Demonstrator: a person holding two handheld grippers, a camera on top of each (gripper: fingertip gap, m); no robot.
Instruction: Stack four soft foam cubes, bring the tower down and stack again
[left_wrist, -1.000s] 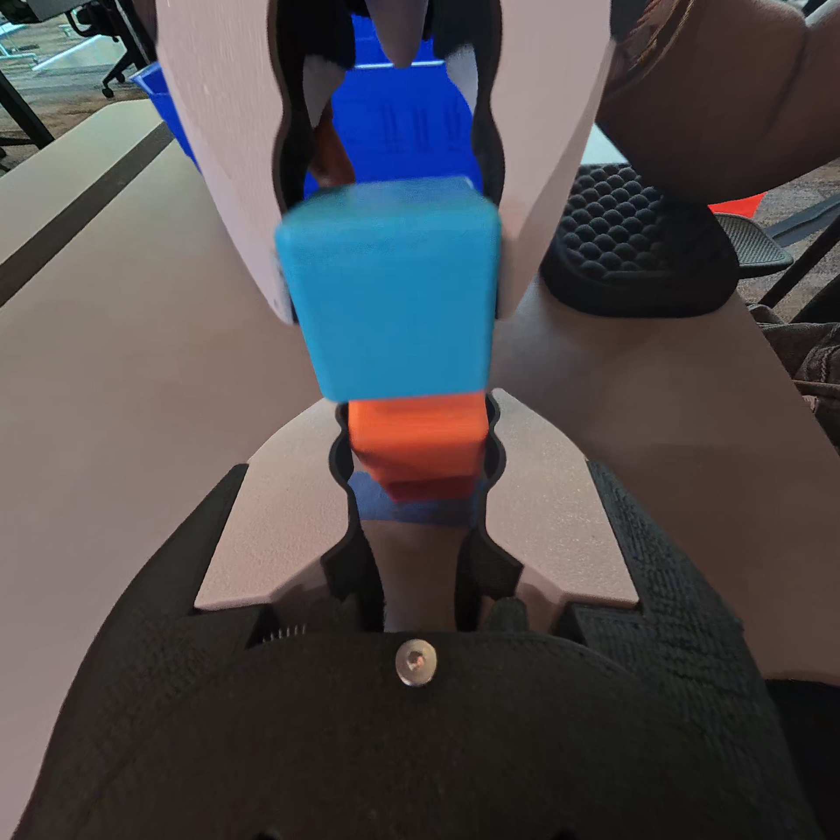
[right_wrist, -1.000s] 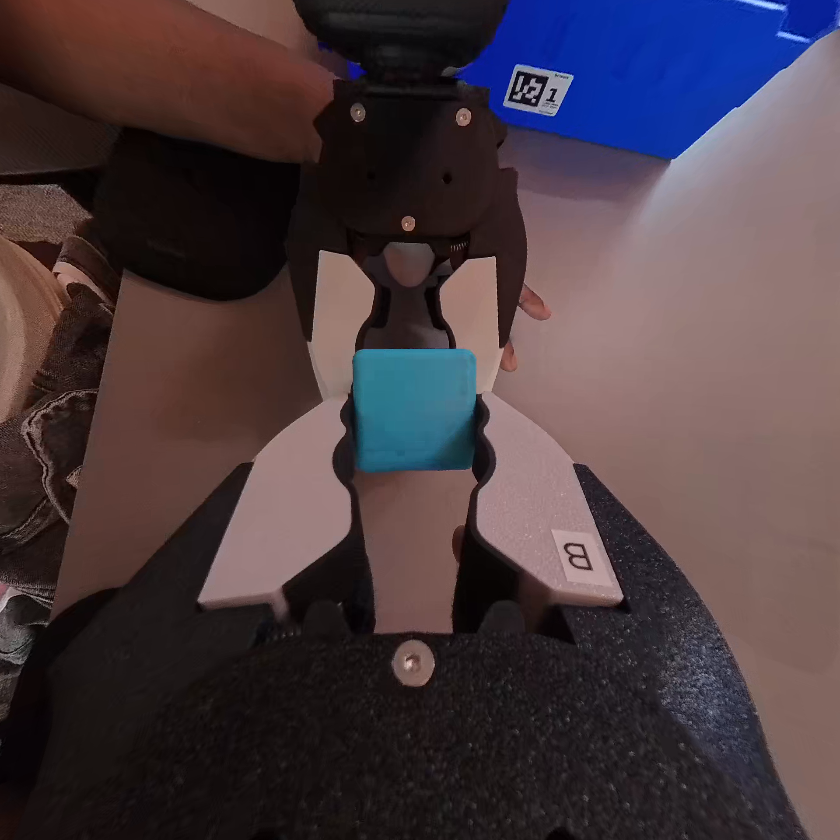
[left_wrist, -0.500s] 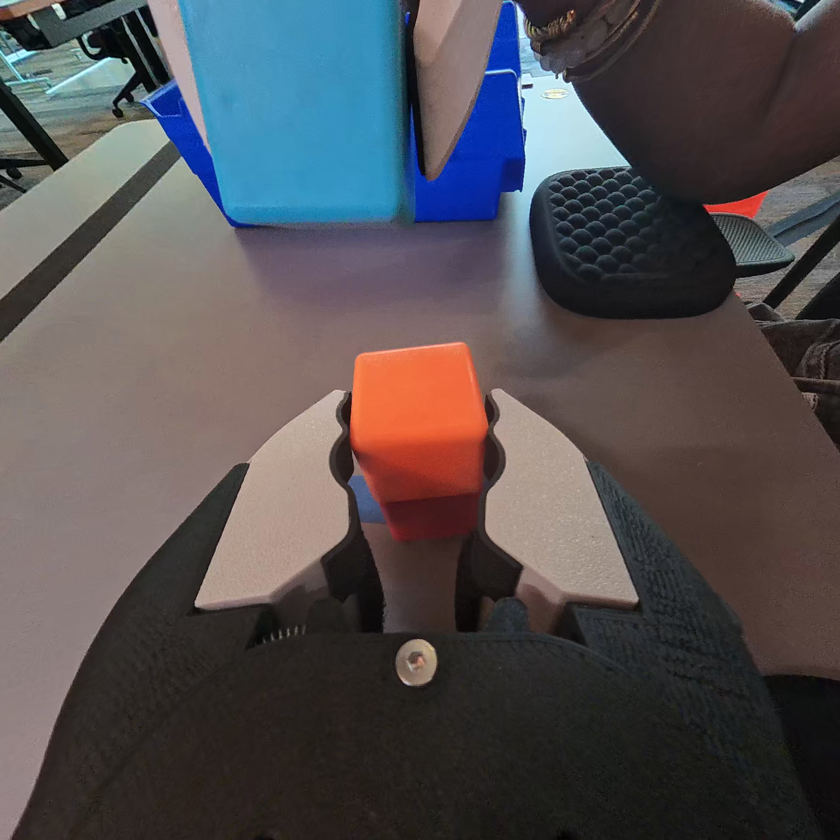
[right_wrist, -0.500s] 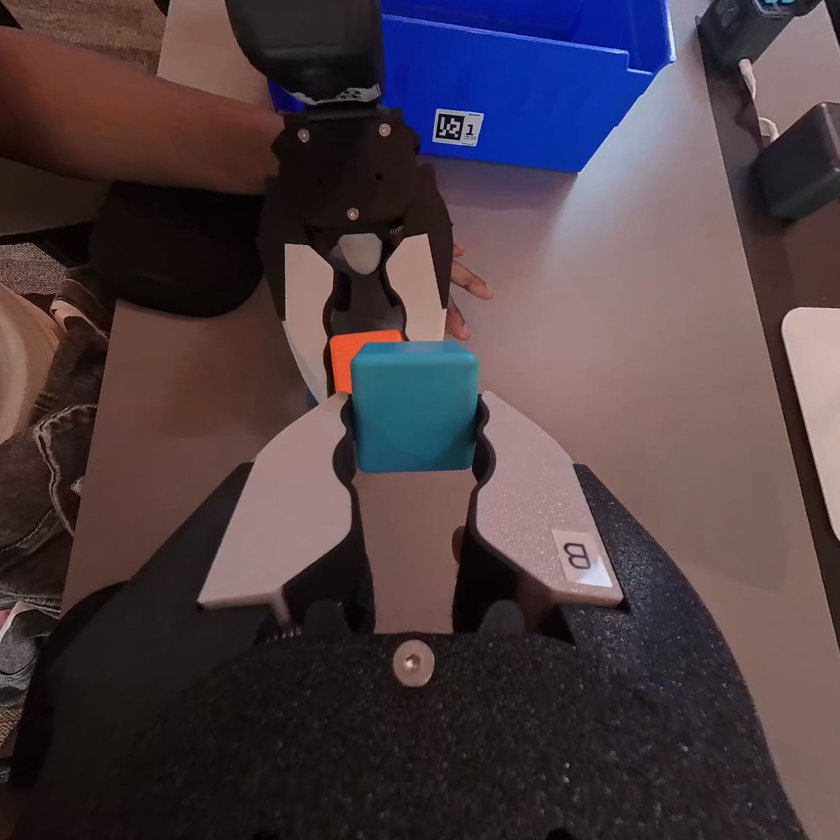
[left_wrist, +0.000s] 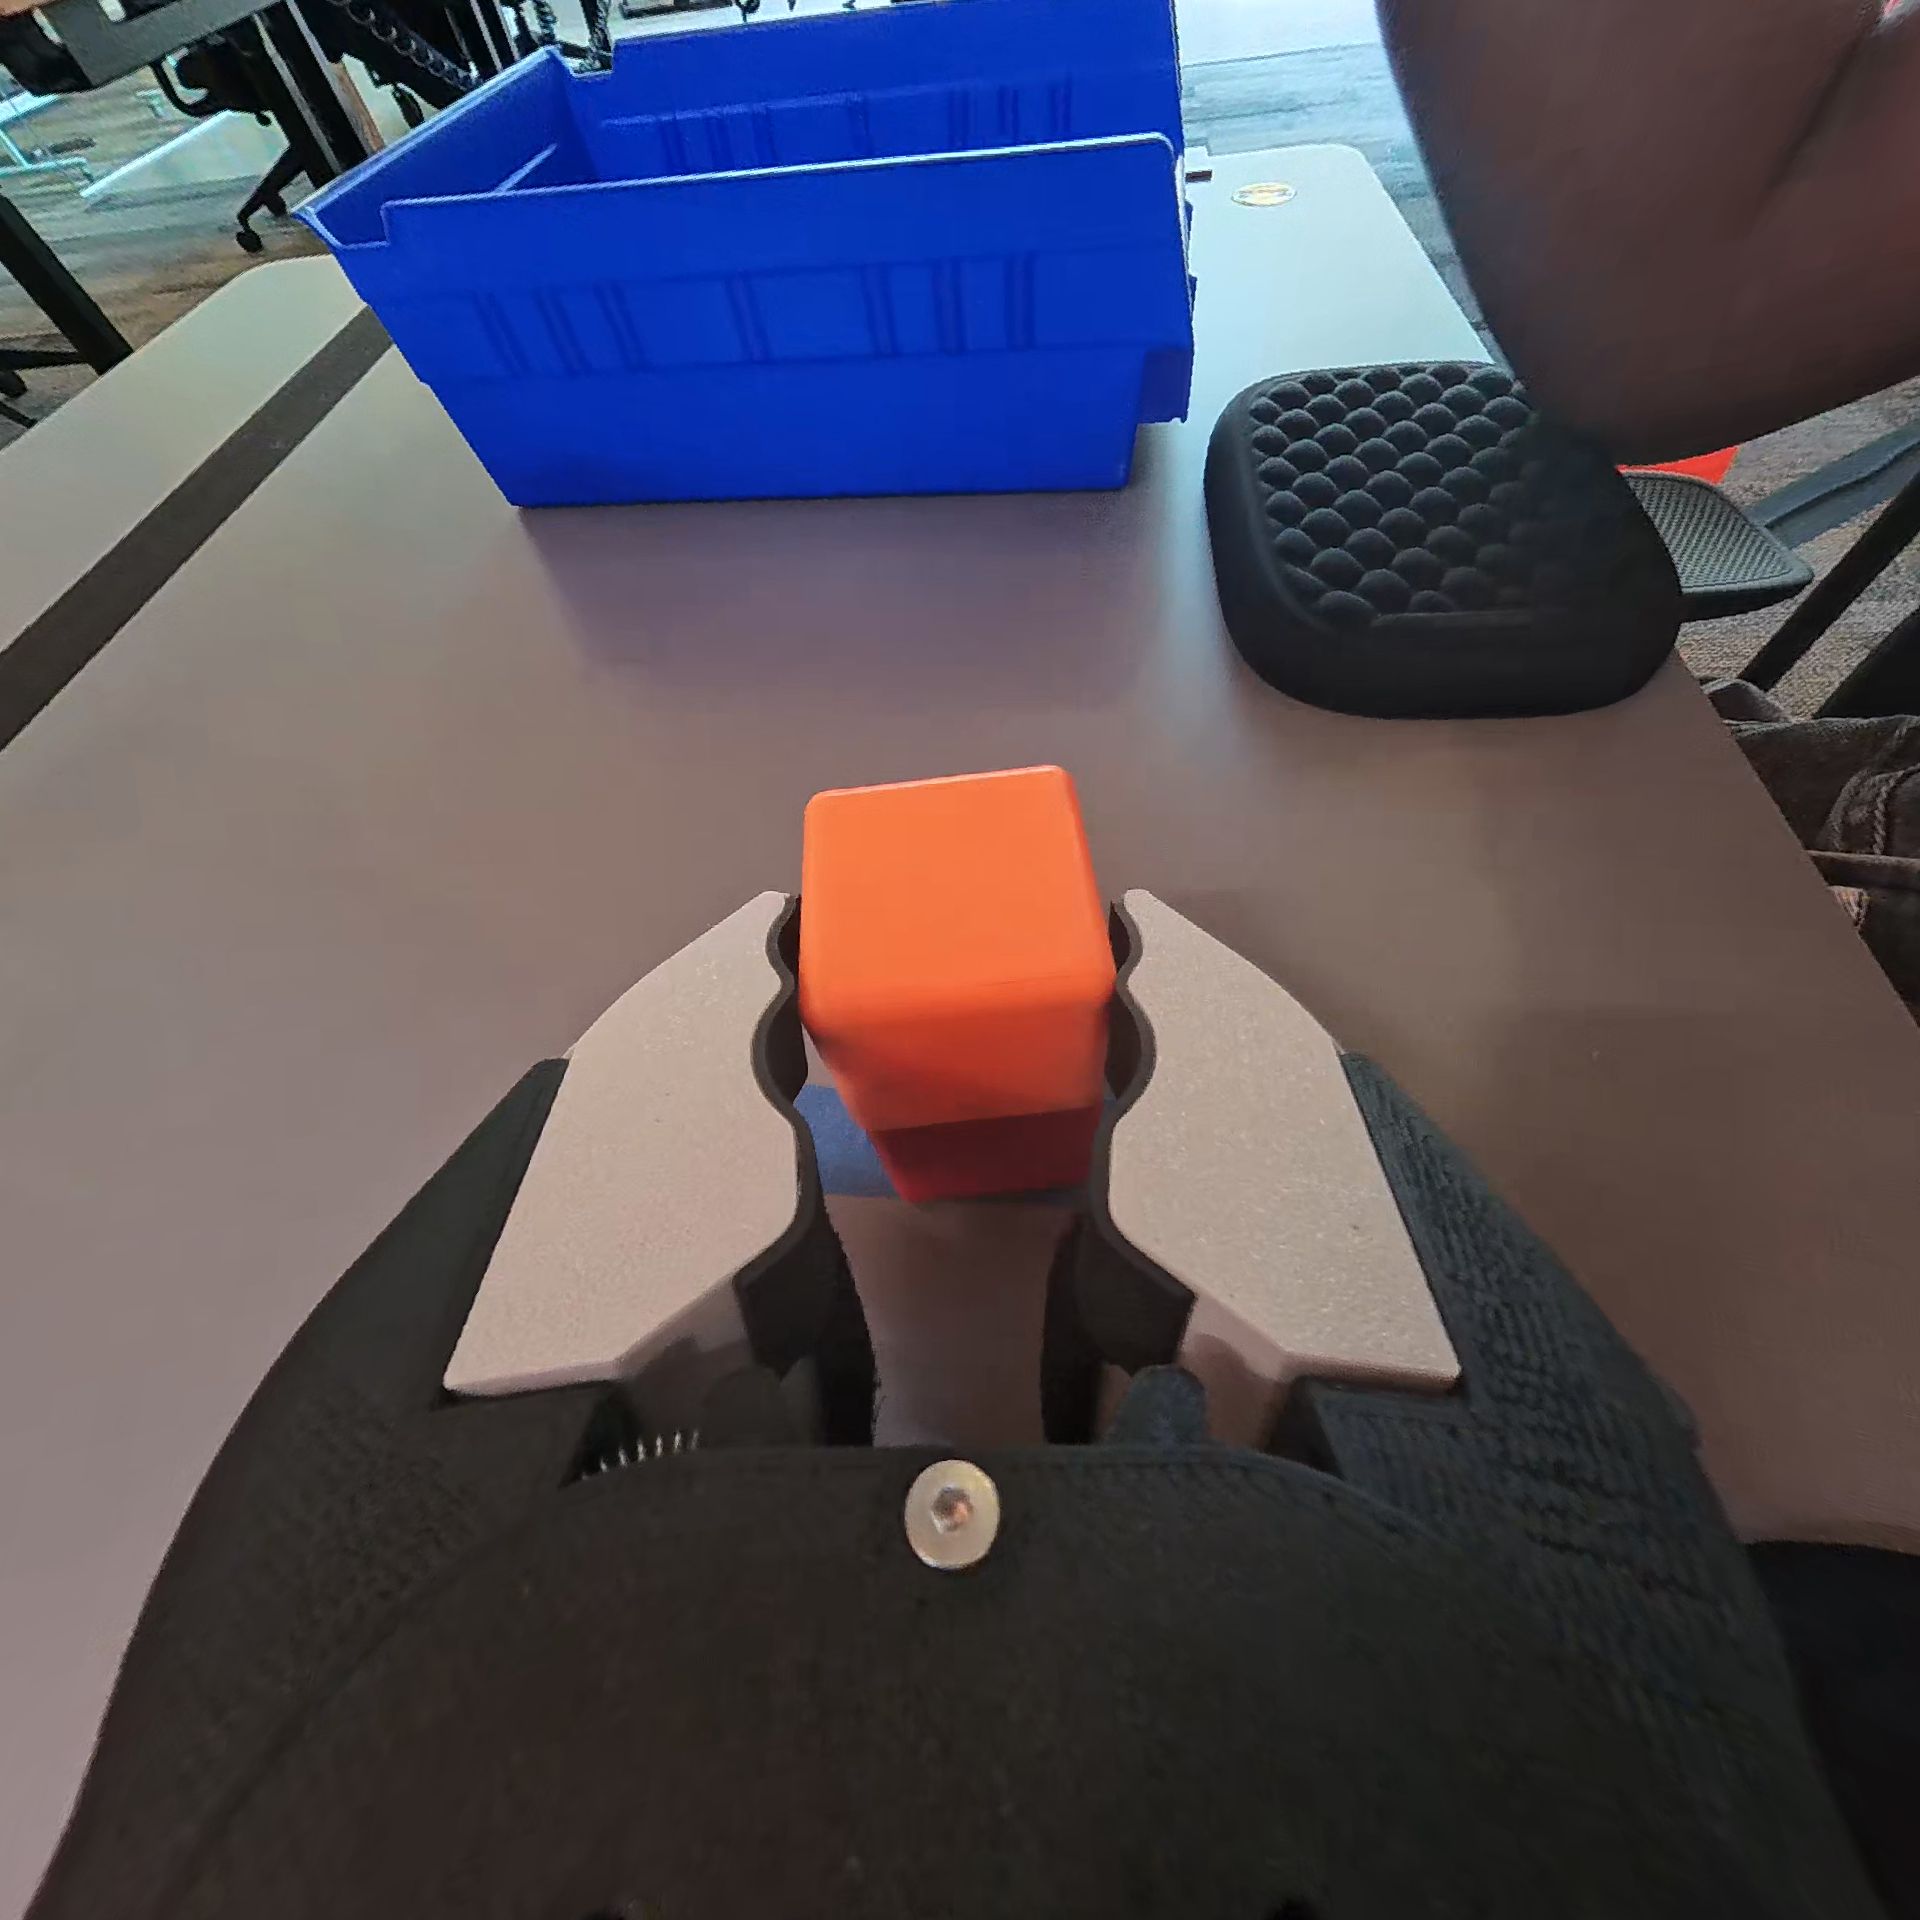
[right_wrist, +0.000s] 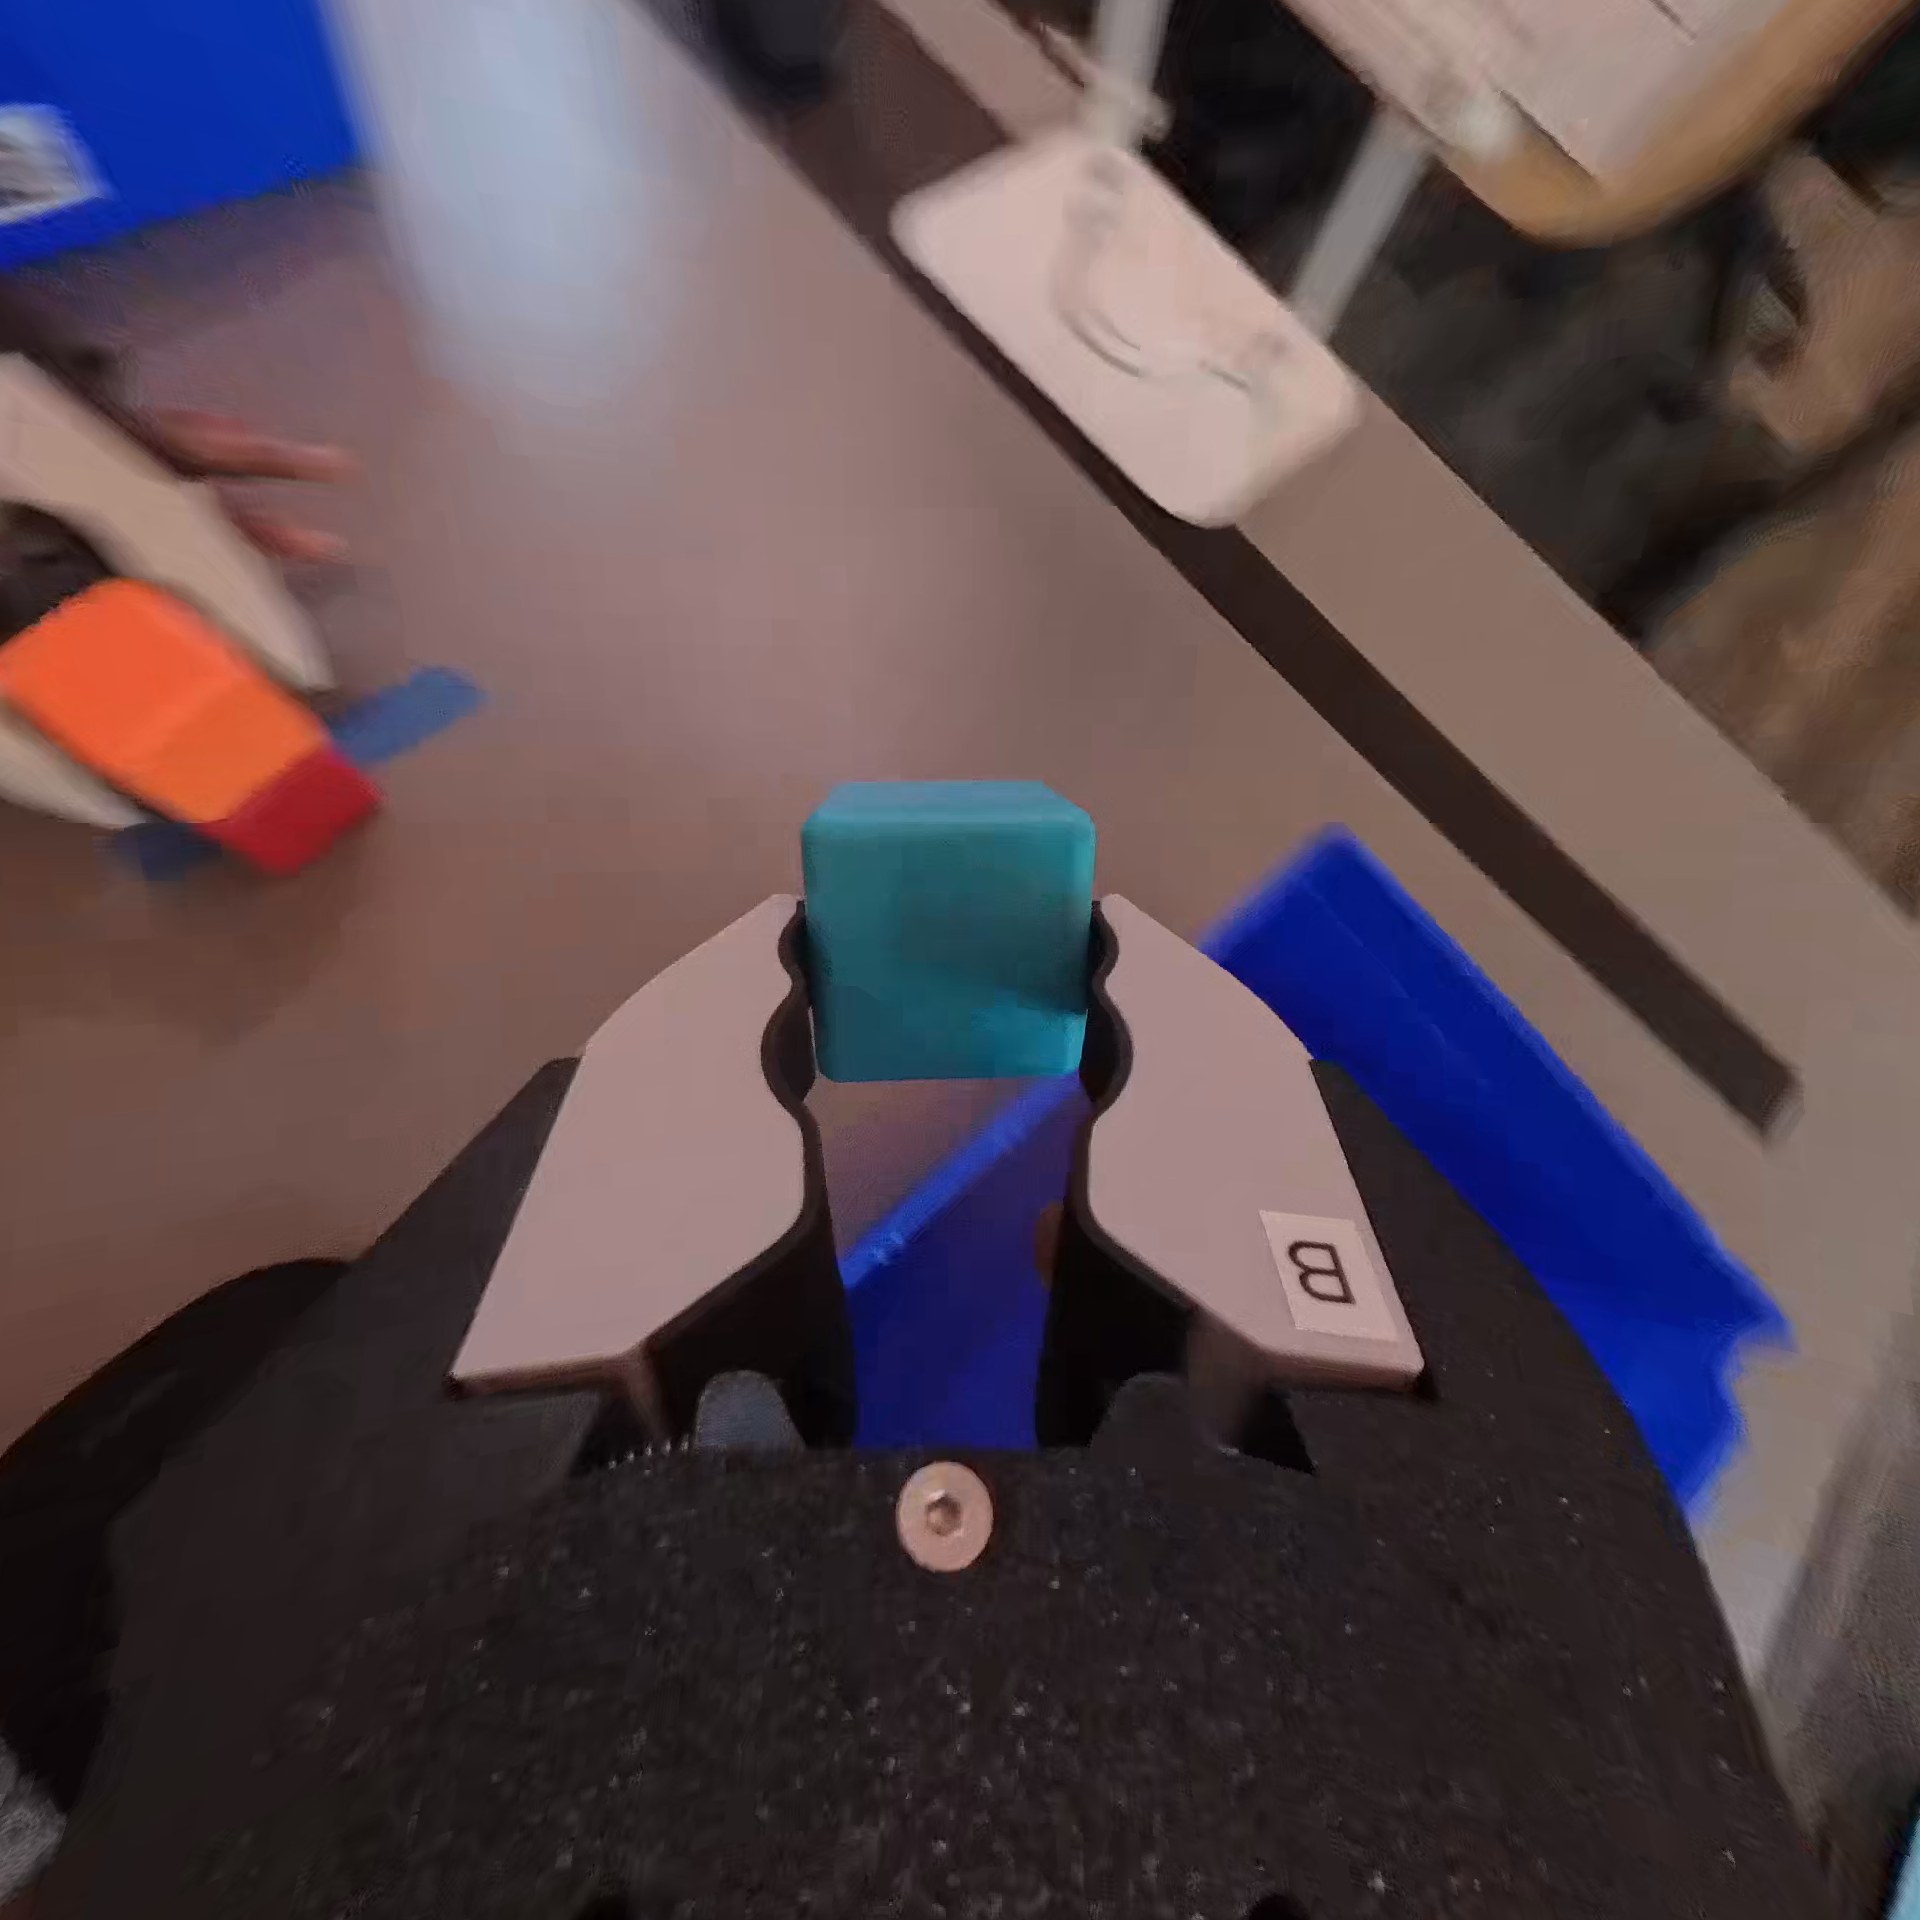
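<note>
1. Left wrist view: the left tool (left_wrist: 954, 971) clamps the orange cube (left_wrist: 951, 935), which sits on a red cube (left_wrist: 987, 1162) on the surface (left_wrist: 364, 831), near the blue bin (left_wrist: 790, 332).
2. Right wrist view: the right tool (right_wrist: 943, 966) grips the teal cube (right_wrist: 943, 925) by its side faces, in the air, well apart from the orange cube. The foam looks light and squashy, so a gentle squeeze on flat sides should do.

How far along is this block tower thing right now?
It looks mid-takedown, though I can't tell which round. Two blocks are stacked: the orange cube on the red cube, with the left tool closed on the orange one. The right tool holds the teal cube in the air near the blue bin. No fourth cube is visible. Unstacking the rest and rebuilding remain.
</note>
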